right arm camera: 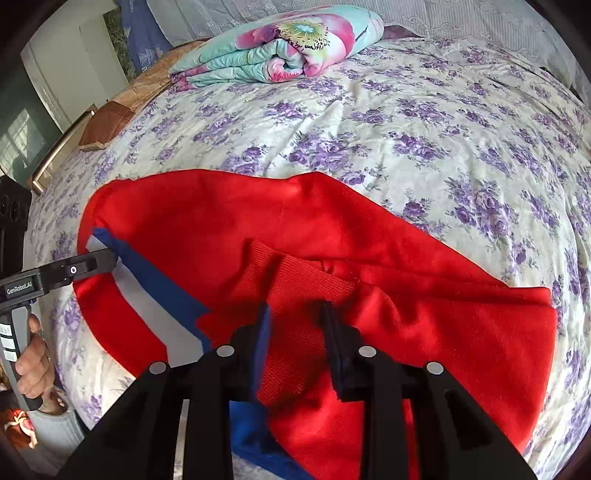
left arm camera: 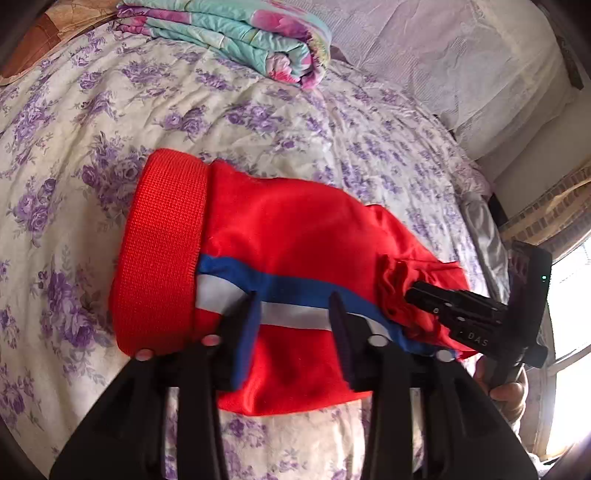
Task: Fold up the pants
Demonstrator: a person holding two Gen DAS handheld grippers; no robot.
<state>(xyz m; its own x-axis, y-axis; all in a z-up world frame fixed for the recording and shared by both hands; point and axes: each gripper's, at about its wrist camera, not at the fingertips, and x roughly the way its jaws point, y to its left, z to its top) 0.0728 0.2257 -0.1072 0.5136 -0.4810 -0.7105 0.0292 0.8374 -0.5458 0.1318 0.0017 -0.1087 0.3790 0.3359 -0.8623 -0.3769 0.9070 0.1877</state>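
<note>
Red pants (left arm camera: pixel 295 229) with a blue and white side stripe (left arm camera: pixel 280 295) lie folded on the flowered bed. The ribbed waistband (left arm camera: pixel 166 251) is at the left in the left wrist view. My left gripper (left arm camera: pixel 295 306) is open, with its fingers over the stripe near the pants' near edge. My right gripper (right arm camera: pixel 295 317) is open above a ribbed red cuff (right arm camera: pixel 306 284) on the pants (right arm camera: pixel 369 236). The right gripper (left arm camera: pixel 413 291) shows in the left wrist view at the bunched right end of the pants. The left gripper (right arm camera: pixel 110 260) shows in the right wrist view at the stripe end.
A folded floral quilt (left arm camera: pixel 236 33) lies at the far side of the bed, also in the right wrist view (right arm camera: pixel 280 44). A white pillow (left arm camera: pixel 461 62) lies at the far right. The purple-flowered bedspread (right arm camera: pixel 406 122) stretches beyond the pants. A window (left arm camera: pixel 569 332) is at the right.
</note>
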